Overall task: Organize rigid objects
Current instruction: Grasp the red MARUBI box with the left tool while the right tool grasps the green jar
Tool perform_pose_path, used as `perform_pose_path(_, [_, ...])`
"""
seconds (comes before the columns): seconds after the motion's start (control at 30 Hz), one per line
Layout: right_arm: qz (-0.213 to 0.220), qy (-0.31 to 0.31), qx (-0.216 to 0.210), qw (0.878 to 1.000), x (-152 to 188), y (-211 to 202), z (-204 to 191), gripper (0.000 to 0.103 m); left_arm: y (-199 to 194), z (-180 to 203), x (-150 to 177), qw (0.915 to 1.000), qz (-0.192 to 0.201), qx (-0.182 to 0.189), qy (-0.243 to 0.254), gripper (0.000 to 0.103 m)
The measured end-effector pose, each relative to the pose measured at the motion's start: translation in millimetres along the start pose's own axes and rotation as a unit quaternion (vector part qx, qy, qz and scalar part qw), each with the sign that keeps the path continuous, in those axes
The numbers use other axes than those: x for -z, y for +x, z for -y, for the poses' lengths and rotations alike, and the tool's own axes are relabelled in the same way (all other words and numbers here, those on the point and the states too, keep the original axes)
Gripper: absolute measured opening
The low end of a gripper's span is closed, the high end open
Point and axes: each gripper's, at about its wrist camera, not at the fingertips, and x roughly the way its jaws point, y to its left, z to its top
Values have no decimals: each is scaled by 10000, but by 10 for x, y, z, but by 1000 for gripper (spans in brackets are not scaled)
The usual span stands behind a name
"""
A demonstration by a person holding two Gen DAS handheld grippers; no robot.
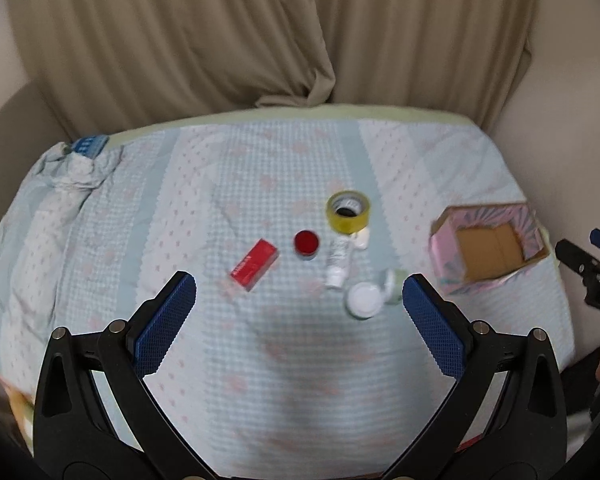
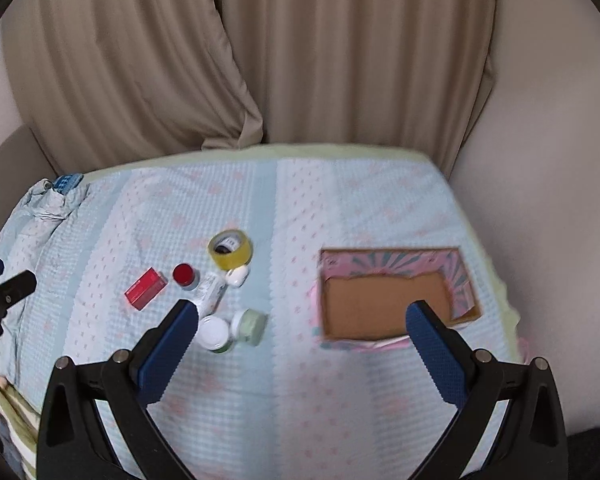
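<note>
We see red box (image 1: 255,265), red-lidded jar (image 1: 307,244), yellow tape roll (image 1: 348,211), white tube (image 1: 338,261), two pale jars (image 1: 363,300) clustered mid-bed (image 1: 260,380). Pink cardboard box (image 2: 396,304) at 3 o'clock of cluster, well apart. Our left hand-held gripper (image 1: 300,304) spread, holding nothing; right hand-held gripper (image 2: 300,332) likewise spread. Beige curtain (image 2: 300,60) at 12 o'clock.

Bed against curtains — soft indoor light.
Beige curtains (image 2: 260,60) hang behind a pale blue quilted bedspread (image 2: 300,380); cream wall (image 2: 540,200) at right.
</note>
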Motion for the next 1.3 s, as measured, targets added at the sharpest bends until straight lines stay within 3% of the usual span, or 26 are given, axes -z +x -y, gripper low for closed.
perform_pose_path(0.17, [-375, 262, 149, 9988, 36, 464, -402, 103, 719, -518, -78, 9981, -410, 106, 454, 102])
perform_pose_path(0.4, [-981, 723, 176, 9924, 124, 1215, -763, 103, 1748, -913, -192, 9912, -1021, 285, 793, 102])
perform_pose_path(0.8, [-2168, 1066, 293, 9699, 194, 2734, -904, 103, 3369, -982, -1, 9700, -2155, 565, 972, 101])
perform_pose_path(0.87, [-2362, 1134, 339, 9645, 248, 2986, -894, 102, 3631, -983, 65, 9648, -2363, 602, 986, 96])
perform_pose_path(1.03, [-2943, 1191, 397, 9474, 418, 3478, -880, 85, 4010, -964, 195, 9551, -2683, 690, 1048, 86])
perform_pose_path(1.13, [-3189, 1241, 408, 9387, 502, 3649, -847, 76, 4135, -916, 260, 9499, -2816, 706, 1160, 74])
perform_pose_path(1.3, [-3534, 1242, 411, 9263, 620, 3804, -814, 59, 4264, -841, 367, 9420, -3010, 782, 1263, 45])
